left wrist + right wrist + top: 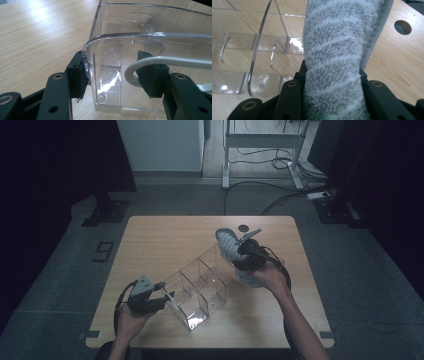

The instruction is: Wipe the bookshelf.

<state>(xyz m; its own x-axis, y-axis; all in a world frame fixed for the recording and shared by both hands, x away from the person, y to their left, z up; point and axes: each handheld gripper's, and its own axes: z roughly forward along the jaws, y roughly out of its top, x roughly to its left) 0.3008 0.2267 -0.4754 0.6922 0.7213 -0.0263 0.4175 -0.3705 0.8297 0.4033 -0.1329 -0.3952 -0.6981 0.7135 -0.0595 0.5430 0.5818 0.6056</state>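
Observation:
A clear plastic organizer (200,285) with several open compartments lies aslant on the wooden table (165,240). My left gripper (167,299) is at its near left end. In the left gripper view the black pads (80,72) clamp the organizer's (112,62) rounded end wall, and a white cable (175,61) curves past the right pad. My right gripper (239,252) hangs above the organizer's far right end, shut on a fluffy grey-and-white striped cloth roll (227,242). That roll (334,37) stands up between the jaws of the right gripper (332,75), with the organizer (254,62) beyond it.
A round hole (243,228) is cut into the table near its far edge and also appears beside the roll as a hole (402,27). Beyond the table are a white desk frame (262,140) and floor cables (280,195). Dark curtains flank both sides.

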